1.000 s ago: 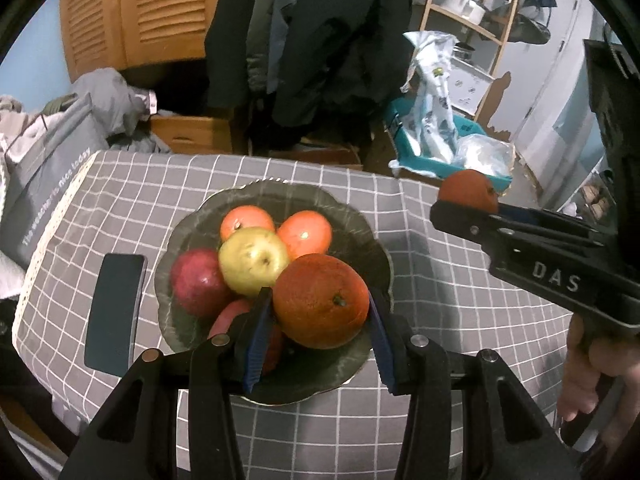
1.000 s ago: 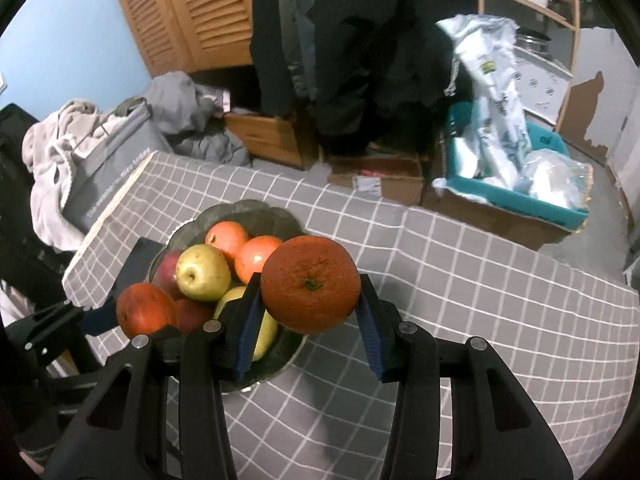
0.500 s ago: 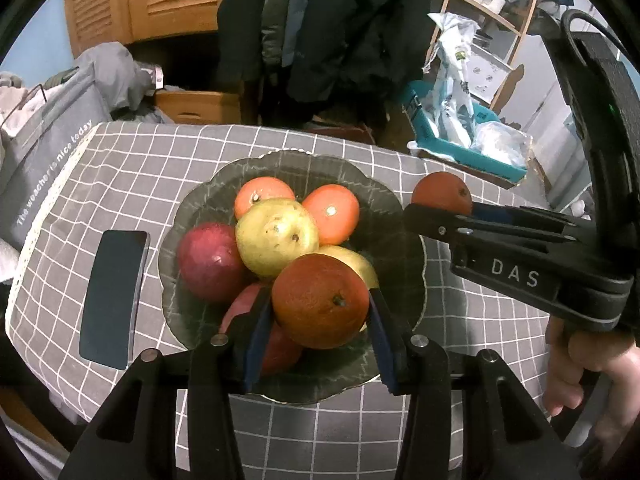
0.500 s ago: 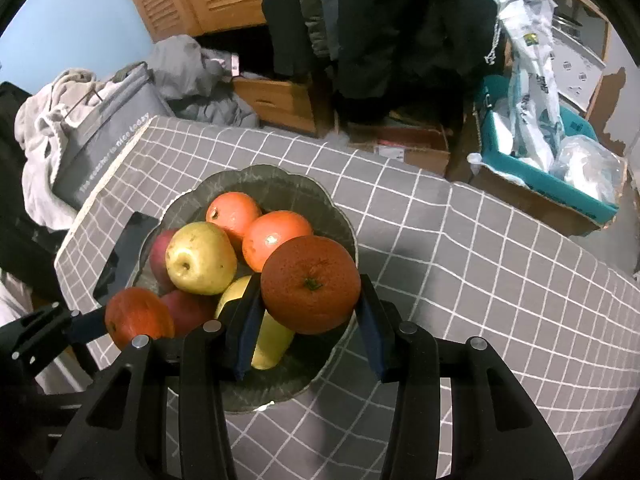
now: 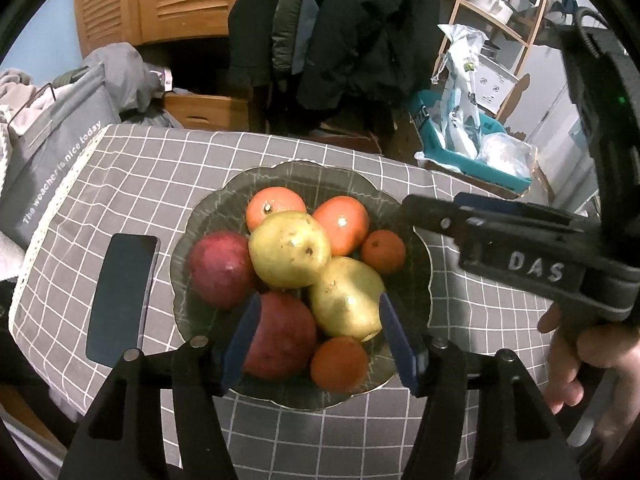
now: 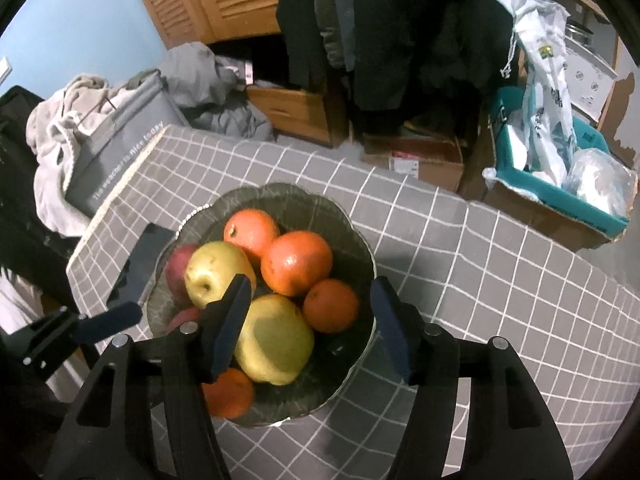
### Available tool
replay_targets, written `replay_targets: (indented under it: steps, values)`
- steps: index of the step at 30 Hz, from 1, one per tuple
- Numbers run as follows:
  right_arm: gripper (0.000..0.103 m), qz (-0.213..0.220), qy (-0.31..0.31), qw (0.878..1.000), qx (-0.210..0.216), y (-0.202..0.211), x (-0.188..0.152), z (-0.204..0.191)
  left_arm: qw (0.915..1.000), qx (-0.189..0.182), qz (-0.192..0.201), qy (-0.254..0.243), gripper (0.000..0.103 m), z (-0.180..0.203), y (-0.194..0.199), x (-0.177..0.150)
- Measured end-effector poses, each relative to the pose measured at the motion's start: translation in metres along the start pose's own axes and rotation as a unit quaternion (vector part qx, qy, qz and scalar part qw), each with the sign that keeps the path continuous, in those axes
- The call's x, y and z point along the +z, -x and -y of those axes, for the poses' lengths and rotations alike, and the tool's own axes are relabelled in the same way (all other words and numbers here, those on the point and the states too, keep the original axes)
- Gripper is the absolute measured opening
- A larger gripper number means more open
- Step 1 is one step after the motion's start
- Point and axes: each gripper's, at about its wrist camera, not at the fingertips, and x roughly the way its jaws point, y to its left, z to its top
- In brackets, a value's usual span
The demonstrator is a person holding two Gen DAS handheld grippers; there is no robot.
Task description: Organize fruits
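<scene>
While both hand-held grippers are being opened over the bowl (image 5: 424, 248), the task is being judged as close to finished: no fruit is being seen loose on the counter (image 5: 168, 168), and every piece in view is lying inside the bowl. The left hand-held gripper (image 5: 316, 336) is being held with its jaws apart above the near rim, nothing pressed between its pads; an orange (image 5: 339, 364) is lying free just below them, beside a red apple (image 5: 280, 336) and a pear (image 5: 346, 298). The right hand-held gripper (image 6: 310, 326) is likewise being opened and is gripping nothing; a small orange (image 6: 331, 306) is resting between its blue pads without being touched, against the pear and a larger orange (image 6: 297, 262). What is being left, as far as can be judged, is the withdrawal of both tools. A phone (image 5: 120, 300) is lying on the counter just left of the bowl.

Against the frames of a second ago, two differences are being noted. Each tool was then clamped on an orange held above the bowl; both oranges are now being found released into it. The bowl is also being seen larger and nearer in both views.
</scene>
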Motion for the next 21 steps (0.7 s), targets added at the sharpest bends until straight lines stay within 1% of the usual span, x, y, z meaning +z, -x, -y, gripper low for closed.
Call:
replay_targets:
  steps: [3,5,11,15,17,21]
  values:
    - [0.063,0.012,-0.003,1.0,-0.002,0.012,0.002,0.001,1.0,0.0,0.009,0.005,0.064,0.0,0.008,0.004]
    - [0.066,0.019,-0.005,1.0,-0.006,0.019,0.003,0.002,0.9998,-0.002,0.02,0.009,0.069,0.0,0.017,0.007]
    - [0.069,0.054,-0.018,0.998,-0.011,0.055,0.006,0.005,0.9987,-0.004,0.047,0.018,0.071,0.002,0.041,0.015]
    - [0.075,0.082,-0.022,0.996,-0.02,0.081,0.006,0.005,0.9978,-0.009,0.063,0.019,0.076,0.005,0.06,0.019]
    - [0.077,0.093,-0.022,0.995,-0.024,0.091,0.006,0.005,0.9969,-0.005,0.076,0.015,0.081,0.008,0.069,0.02]
    - [0.078,0.115,-0.02,0.992,-0.043,0.114,0.006,0.004,0.9951,0.004,0.098,0.014,0.084,0.01,0.086,0.024]
